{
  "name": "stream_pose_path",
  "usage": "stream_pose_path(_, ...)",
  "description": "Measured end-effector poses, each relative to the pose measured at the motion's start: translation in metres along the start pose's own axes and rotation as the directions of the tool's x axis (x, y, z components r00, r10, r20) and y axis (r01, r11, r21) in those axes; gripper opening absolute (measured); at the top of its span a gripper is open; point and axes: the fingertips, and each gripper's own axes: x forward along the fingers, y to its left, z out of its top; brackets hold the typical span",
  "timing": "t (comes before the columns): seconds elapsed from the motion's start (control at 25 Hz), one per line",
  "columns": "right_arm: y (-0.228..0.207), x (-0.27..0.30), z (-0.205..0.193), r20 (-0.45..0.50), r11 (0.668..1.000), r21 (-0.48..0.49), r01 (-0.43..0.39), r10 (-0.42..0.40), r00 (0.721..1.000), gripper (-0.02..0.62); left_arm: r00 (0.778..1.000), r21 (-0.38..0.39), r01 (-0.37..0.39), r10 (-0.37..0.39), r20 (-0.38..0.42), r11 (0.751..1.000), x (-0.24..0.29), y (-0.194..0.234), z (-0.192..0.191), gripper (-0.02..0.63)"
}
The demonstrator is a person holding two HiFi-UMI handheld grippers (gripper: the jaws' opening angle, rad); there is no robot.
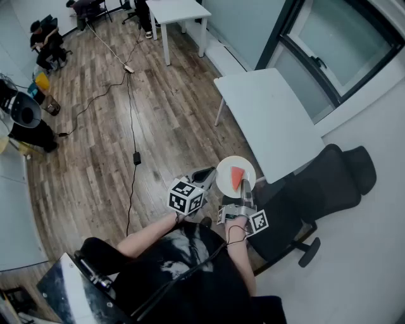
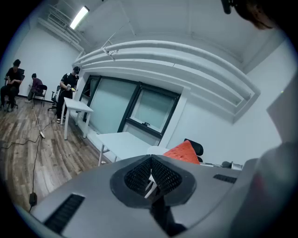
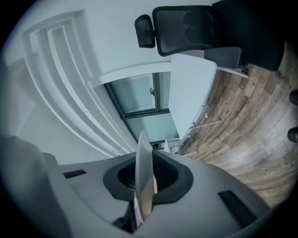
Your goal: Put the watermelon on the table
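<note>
A red watermelon slice point(image 1: 236, 178) lies on a round white plate point(image 1: 224, 181) held in the air in front of me. My right gripper point(image 1: 244, 188) is shut on the plate's near rim; in the right gripper view the plate point(image 3: 143, 176) stands edge-on between the jaws. Just left of the plate my left gripper point(image 1: 207, 174) hovers with its jaws shut and nothing held. In the left gripper view the watermelon point(image 2: 184, 152) and a bit of the plate point(image 2: 156, 149) peek over the jaws. The white table point(image 1: 272, 120) stands just beyond the plate.
A black office chair point(image 1: 329, 183) sits to the right of the table, close to my right arm. A cable point(image 1: 131, 126) runs across the wooden floor on the left. A second white table point(image 1: 180, 12) and seated people are far back.
</note>
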Motion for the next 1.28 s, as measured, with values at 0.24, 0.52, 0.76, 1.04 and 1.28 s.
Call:
stream_pose_path(0.24,0.0,0.006,-0.004,-0.002,1.0,-0.002,-0.014,0.014,1.0,0.029,1.0,-0.003,0.005,-0.005,0.001,1.0,0.001,0.008,0.002,0.005)
stream_pose_path(0.52,-0.018,0.018,-0.007,0.016,0.999,0.021,0.034,-0.034,0.999,0.029,1.0,-0.014,0.003,-0.003,-0.005,1.0,0.002,0.024,0.005,0.005)
stream_pose_path(0.76,-0.037,0.033,-0.023,0.018,0.997,0.036,0.072,-0.073,0.997,0.029,1.0,-0.031,0.001,-0.001,-0.009,1.0,-0.005,0.048,0.007,0.005)
stream_pose_path(1.04,-0.069,0.036,-0.054,0.018,0.99,0.074,0.117,-0.119,0.993,0.029,0.998,-0.064,-0.005,0.001,-0.059,0.998,-0.019,0.084,-0.014,0.005)
stream_pose_path(1.28,-0.075,0.081,-0.047,-0.01,0.986,0.063,0.151,-0.151,0.989,0.029,0.995,-0.099,-0.033,0.024,-0.093,0.995,0.01,0.114,-0.014,0.005)
